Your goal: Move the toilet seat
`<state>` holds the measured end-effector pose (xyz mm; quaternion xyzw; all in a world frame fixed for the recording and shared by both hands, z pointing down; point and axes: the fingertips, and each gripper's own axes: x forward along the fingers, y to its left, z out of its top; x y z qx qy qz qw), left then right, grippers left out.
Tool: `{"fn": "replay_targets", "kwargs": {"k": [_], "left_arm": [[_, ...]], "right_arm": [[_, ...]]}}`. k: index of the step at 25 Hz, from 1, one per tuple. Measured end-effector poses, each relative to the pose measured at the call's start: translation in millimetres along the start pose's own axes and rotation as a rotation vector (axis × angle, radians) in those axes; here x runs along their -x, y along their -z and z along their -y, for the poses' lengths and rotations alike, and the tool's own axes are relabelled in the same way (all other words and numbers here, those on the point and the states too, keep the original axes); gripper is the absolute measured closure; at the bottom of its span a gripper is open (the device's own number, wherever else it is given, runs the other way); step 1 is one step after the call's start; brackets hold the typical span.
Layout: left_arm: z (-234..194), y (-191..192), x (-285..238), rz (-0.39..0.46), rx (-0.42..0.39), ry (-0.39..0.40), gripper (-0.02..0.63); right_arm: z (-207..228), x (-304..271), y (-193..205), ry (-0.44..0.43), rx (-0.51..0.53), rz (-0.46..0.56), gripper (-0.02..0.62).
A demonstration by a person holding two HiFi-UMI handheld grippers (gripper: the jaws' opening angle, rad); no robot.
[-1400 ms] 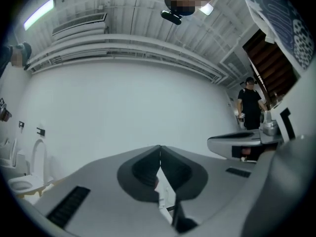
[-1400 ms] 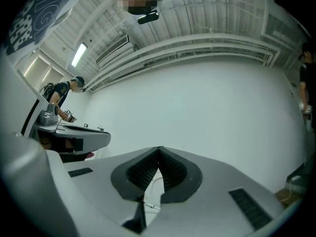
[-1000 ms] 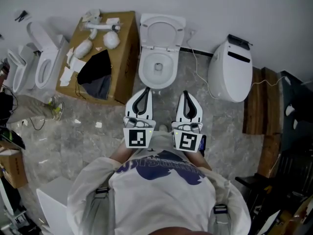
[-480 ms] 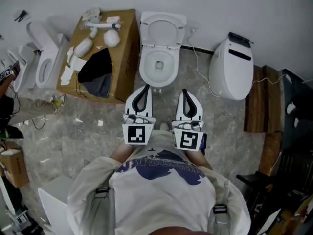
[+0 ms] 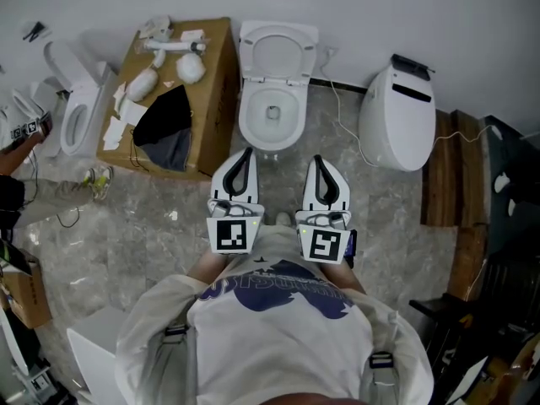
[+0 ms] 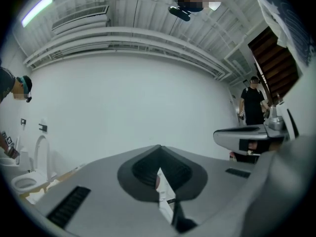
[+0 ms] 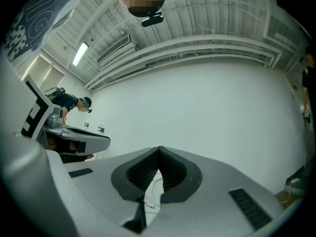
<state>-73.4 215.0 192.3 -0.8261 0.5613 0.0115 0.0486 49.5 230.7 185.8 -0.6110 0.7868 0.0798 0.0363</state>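
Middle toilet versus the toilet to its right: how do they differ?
The middle toilet has its lid raised and its bowl exposed; the right toilet is closed. The middle toilet sits square to the wall; the right toilet is angled. Both are white.

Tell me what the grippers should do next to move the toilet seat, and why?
Probably reach the right gripper forward to the toilet seat and open its jaws. Both it and the left gripper are shut, empty and short of it, so nothing touches the seat yet.
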Motion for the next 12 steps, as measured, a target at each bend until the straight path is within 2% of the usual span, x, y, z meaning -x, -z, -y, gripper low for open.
{"fn": "replay_targets", "kwargs": {"k": [12], "left_arm": [[-3.6,5.7,6.1,-0.029,-0.03,0.005,0.609]], "right_arm": [[-2.8,3.9,3.3,-0.016,0.0,-0.013,0.588]]}}
